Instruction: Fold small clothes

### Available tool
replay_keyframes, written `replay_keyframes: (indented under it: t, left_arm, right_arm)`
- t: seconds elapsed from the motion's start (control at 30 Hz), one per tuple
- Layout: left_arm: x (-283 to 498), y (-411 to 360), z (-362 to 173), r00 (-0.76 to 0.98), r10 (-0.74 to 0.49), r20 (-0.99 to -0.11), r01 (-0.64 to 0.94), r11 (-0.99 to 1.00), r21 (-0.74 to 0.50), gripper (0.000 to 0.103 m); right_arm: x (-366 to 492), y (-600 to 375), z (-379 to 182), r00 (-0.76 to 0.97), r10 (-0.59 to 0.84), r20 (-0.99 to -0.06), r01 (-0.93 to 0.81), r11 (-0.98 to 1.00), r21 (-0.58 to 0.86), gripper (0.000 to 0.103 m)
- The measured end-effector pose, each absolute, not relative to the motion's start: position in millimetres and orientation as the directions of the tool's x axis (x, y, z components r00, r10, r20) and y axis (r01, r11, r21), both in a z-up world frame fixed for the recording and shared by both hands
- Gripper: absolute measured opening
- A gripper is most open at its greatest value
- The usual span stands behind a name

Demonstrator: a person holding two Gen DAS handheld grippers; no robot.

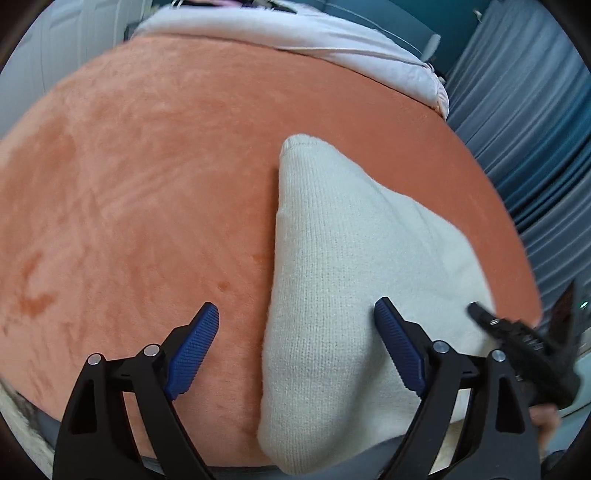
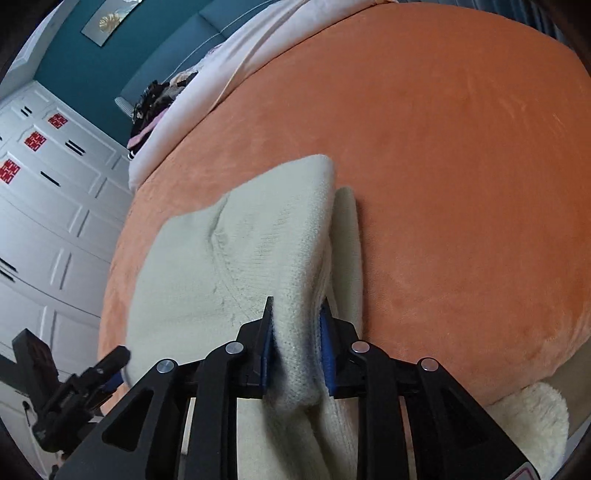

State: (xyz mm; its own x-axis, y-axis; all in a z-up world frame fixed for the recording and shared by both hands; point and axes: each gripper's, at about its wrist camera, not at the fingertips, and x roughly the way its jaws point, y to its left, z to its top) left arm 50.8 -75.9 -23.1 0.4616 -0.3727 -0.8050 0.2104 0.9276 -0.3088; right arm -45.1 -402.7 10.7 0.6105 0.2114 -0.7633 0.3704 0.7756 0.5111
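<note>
Sweater (image 1: 332,258) is lying lengthwise away from both grippers on the orange blanket (image 1: 147,166). Right gripper (image 2: 295,347) is pinching its near fold; left gripper (image 1: 295,332) is hanging open, empty, straddling its near left edge.

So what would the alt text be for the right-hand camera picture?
The right gripper pinches a fold of a cream knitted garment lying on an orange blanket. The left gripper shows at the lower left, with white cupboards behind.

We see an orange plush blanket (image 1: 147,184) covering the bed, white bedding (image 1: 295,33) behind it, blue curtains (image 1: 517,129), white wardrobe doors (image 2: 55,221) with red stickers (image 2: 36,141), a teal wall (image 2: 92,66).
</note>
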Motion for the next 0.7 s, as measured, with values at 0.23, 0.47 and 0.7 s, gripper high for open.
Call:
replay_keyframes:
  t: [0.23,0.47,0.7]
  left_arm:
    - [49.3,-85.3,-17.5,0.475,-0.323,-0.819,0.241,0.942,-0.231,0.084]
    - [51.4,-86.0,-15.3,0.459,-0.317,-0.83,0.232,0.945,-0.233,0.084]
    - [33.3,-60.4,8.9,0.42,-0.432,-0.798,0.268,0.899,-0.345,0.087]
  right_arm:
    - [-70.3,-395.5,16.8,0.613,0.209,-0.762,0.401,0.749,0.528,0.04]
    - [-88.0,-377.8,24.7,0.591,0.201,-0.781,0.361,0.8,0.479,0.044]
    - [-88.9,-370.2,26.2,0.537,0.176,-0.825,0.378,0.824,0.423,0.053]
